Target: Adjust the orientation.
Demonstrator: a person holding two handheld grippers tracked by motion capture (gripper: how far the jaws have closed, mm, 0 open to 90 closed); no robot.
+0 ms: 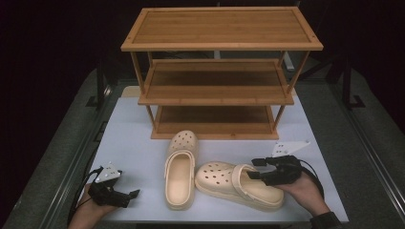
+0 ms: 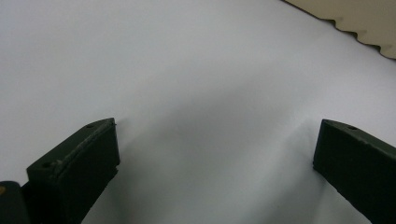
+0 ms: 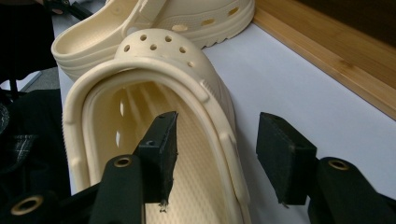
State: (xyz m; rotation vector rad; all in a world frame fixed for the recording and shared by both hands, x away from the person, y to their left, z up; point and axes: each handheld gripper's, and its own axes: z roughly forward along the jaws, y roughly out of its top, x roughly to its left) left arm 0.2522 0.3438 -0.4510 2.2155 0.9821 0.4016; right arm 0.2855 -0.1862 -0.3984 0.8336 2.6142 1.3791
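On a white table (image 1: 138, 143), in front of a three-tier wooden shoe rack (image 1: 219, 71): two cream clogs, both soles down. Nearer clog (image 1: 239, 185) lying sideways, toe to the left, heel by the right gripper (image 1: 256, 169); second clog (image 1: 181, 168) just beside it, toe towards the rack. Right gripper straddling the nearer clog's far side wall at the heel, one jaw inside the opening, the other outside, jaws half spread and not yet pressing on the rim, as seen in the right gripper view (image 3: 217, 156). Left gripper (image 1: 135, 192) resting at the table's near left corner, well apart from both clogs, jaws spread wide over bare table, nothing between them. Step in hand, by judgement: taking hold of the nearer clog. Next move likely calling for closing on the wall, then lifting towards a shelf.
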